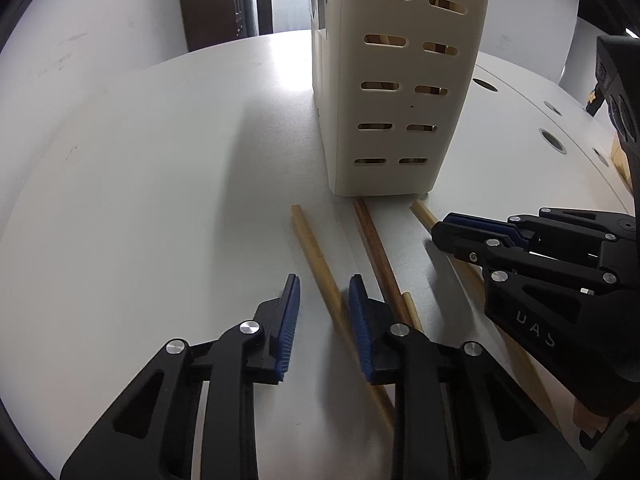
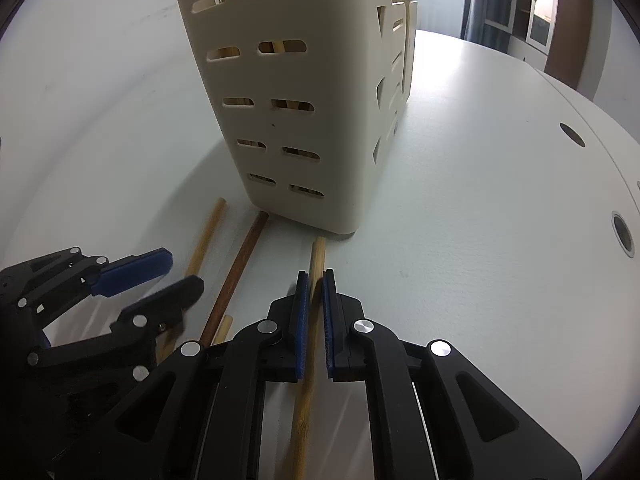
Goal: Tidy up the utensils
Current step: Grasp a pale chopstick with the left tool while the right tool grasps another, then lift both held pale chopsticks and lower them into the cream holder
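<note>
Three long chopsticks lie on the white table [image 1: 140, 200] in front of a cream slotted utensil holder [image 1: 400, 80]. My left gripper [image 1: 325, 280] is open and straddles the leftmost pale chopstick [image 1: 308, 236], which lies close to the right-hand pad, while the other pad stands clear of it. A dark brown chopstick [image 1: 372, 240] lies just to its right. In the right wrist view my right gripper [image 2: 316, 276] is shut on the third, pale chopstick [image 2: 318, 252], whose end points at the holder [image 2: 300, 100]. The left gripper [image 2: 182, 270] shows at that view's left.
Wooden sticks show through the holder's slots. A shorter pale stick end [image 1: 412, 308] lies beside the brown chopstick. Round holes [image 2: 622, 236] dot the table's right side near its edge. Bare tabletop spreads left of the holder [image 1: 160, 140] and right of it [image 2: 480, 200].
</note>
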A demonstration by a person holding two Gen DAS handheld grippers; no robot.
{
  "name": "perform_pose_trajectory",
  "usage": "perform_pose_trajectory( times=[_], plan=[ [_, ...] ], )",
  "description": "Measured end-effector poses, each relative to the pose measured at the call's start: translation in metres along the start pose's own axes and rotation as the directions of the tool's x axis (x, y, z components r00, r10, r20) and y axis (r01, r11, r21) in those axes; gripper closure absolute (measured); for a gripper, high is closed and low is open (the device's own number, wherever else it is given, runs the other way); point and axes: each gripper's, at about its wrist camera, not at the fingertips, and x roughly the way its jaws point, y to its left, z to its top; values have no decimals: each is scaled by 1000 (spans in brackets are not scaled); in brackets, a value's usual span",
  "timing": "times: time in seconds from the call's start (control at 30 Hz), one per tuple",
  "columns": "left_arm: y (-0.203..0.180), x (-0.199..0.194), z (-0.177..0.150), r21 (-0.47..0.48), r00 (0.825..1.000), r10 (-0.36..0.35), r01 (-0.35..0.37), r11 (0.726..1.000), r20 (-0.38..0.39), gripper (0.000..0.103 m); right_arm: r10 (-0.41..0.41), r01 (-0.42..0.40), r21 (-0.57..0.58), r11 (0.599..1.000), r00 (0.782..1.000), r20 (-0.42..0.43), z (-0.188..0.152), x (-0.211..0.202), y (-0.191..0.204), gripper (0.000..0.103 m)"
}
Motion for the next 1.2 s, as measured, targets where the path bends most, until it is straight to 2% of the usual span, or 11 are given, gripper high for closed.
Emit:
perform_pose_trajectory(
  times=[0.07,0.1,0.2,0.43,0.6,0.73,0.93,1.2],
  plan=[
    [1,1,4,-4,1000,-7,7,1000,-18,83,1,-1,2,1000,1000,0,0,0,0,96],
    [1,2,6,-8,1000,4,-5,1000,-23,92,2,-2,4,1000,1000,0,-2,-3,5,96],
    [3,4,8,-6,999,15,-15,1000,-30,97,11,-11,18,1000,1000,-2,-3,-3,1,96],
    [6,0,5,-8,999,24,-24,1000,-23,97,28,-29,32,999,999,20,-4,-14,-2,96],
    [16,-29,5,-49,999,10,-7,999,51,97,40,-42,25,999,996,76,-4,-38,4,96],
    [21,-58,7,-84,990,-32,44,996,137,97,47,-50,15,999,989,143,-2,-63,10,96],
    [20,-101,10,-82,962,-71,96,992,264,97,53,-55,1,998,964,261,3,-103,18,96],
    [13,-138,17,-49,935,-88,111,993,345,97,67,-64,-19,998,933,354,7,-134,19,96]
  ],
)
